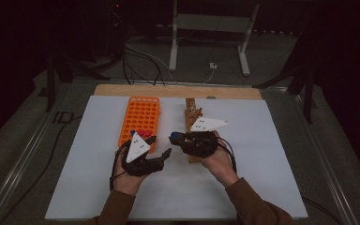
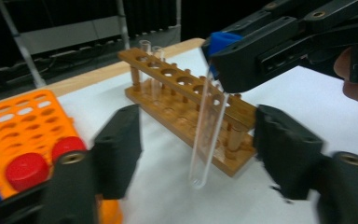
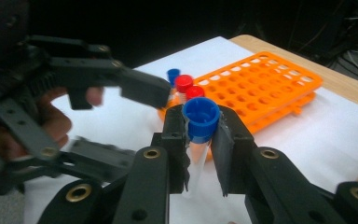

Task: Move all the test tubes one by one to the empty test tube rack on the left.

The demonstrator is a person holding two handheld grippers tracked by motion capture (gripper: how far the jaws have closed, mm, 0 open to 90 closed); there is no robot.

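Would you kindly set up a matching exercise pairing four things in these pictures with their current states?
Things:
1. clear test tube with a blue cap
2. left gripper
3. brown wooden tube rack
4. orange plastic tube rack

States:
A. holds red-capped tubes at its near end
B. open, jaws either side of the tube
C. gripped near its cap by the right gripper
D. holds two uncapped clear tubes

Pairs: 1-C, 2-B, 3-D, 4-A

A white metal frame (image 1: 211, 22) stands well beyond the right gripper (image 1: 174, 137). Cables (image 1: 143, 57) (dark and pale) trail beyond the left gripper (image 1: 161, 146).
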